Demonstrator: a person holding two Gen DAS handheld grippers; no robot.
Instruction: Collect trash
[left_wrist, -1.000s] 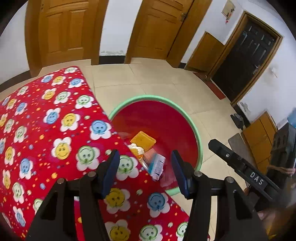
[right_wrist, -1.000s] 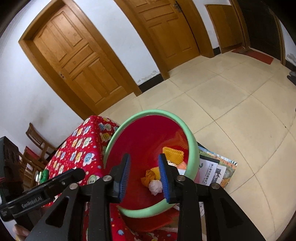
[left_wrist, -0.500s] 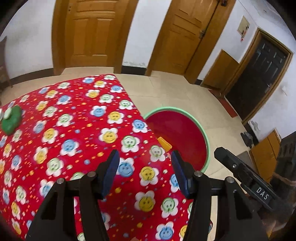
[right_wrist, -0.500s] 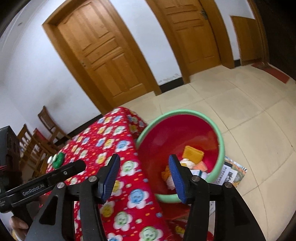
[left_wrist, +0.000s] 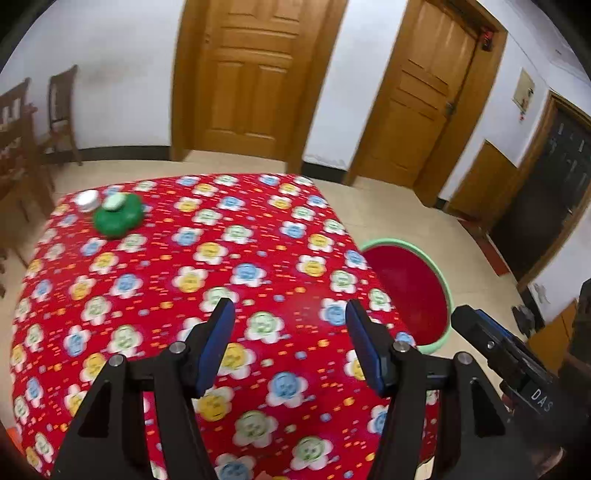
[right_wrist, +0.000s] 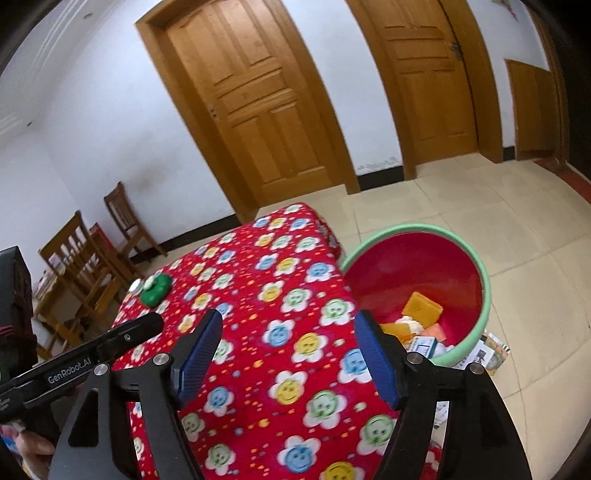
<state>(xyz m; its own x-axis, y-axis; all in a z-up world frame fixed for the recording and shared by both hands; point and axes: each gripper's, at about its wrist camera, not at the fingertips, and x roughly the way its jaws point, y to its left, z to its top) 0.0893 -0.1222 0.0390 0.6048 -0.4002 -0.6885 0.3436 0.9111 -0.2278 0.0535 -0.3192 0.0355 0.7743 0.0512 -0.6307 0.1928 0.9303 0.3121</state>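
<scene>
Currently, green item (left_wrist: 117, 218) and white cap (left_wrist: 87, 199) sat at counter's (left_wrist: 221, 258) far-left corner | left gripper (left_wrist: 290, 343) fingers wide, empty | right gripper (right_wrist: 288, 356) likewise | bin (right_wrist: 476, 325) right, holding trash | next likely: reach far left.

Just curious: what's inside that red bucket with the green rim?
The bucket holds trash: an orange waffled piece, something white, a small printed box. Anything beneath that pile is hidden.

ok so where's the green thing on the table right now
The green object sits at the far left corner of the red flowered tablecloth in both wrist views, beside a small white lid, well across from the red bin.
</scene>
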